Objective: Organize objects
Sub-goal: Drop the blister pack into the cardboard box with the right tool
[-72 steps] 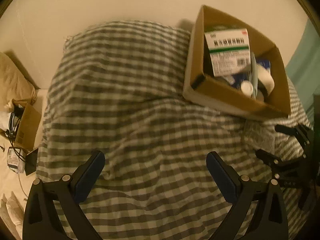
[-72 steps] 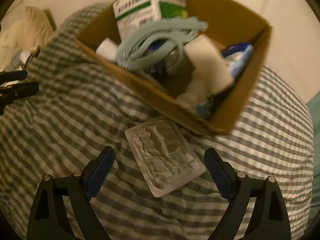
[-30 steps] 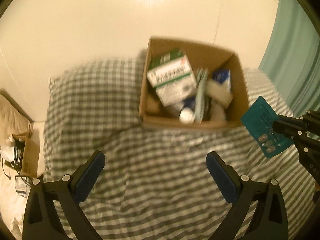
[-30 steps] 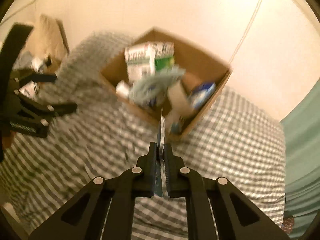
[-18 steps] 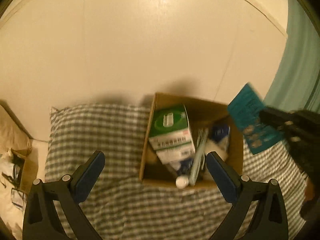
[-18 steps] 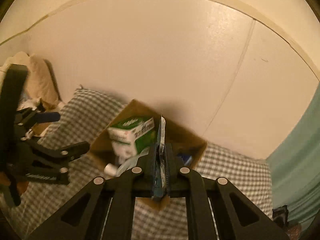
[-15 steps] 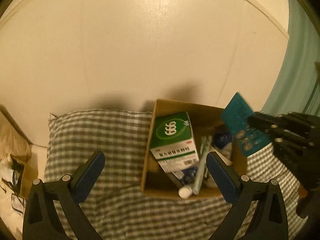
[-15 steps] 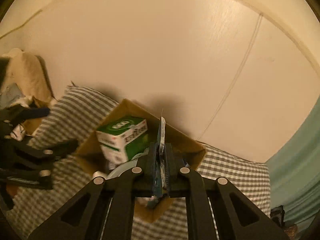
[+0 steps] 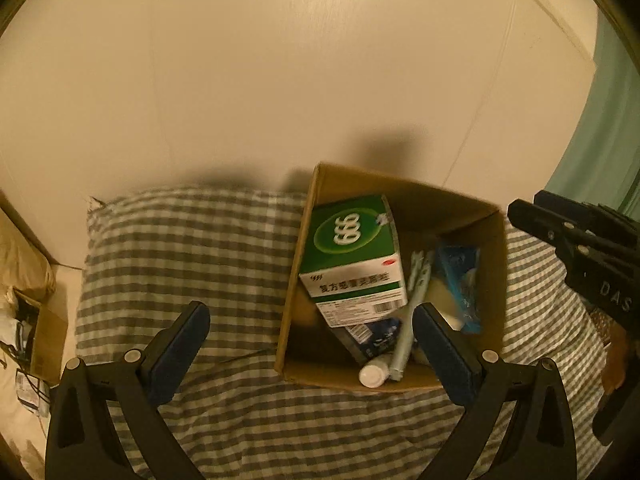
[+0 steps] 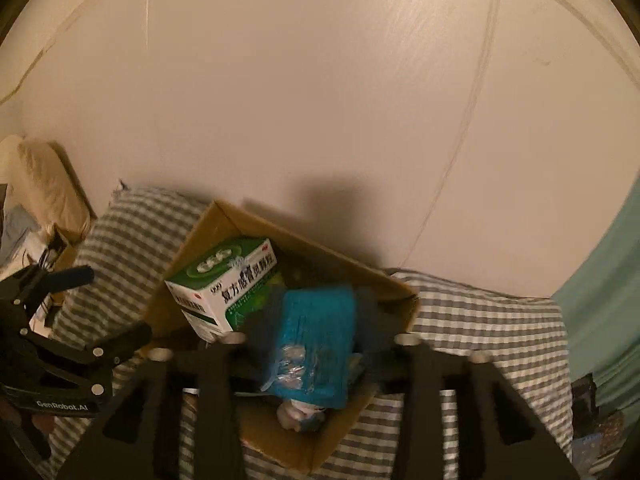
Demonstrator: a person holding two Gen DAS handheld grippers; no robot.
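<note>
Right tongs (image 10: 316, 344) spread wide; the teal blister pack (image 10: 316, 344) sits unclamped between them, directly above the cardboard box (image 10: 192, 240), long axis pointing forward. Left tongs (image 9: 312, 344) wide, empty, nearer the box's left wall.

A teal blister pack (image 10: 316, 344) lay blurred, flat face up, in the open cardboard box (image 9: 400, 192) — beside a tilted green-and-white medicine carton (image 9: 354, 260).
</note>
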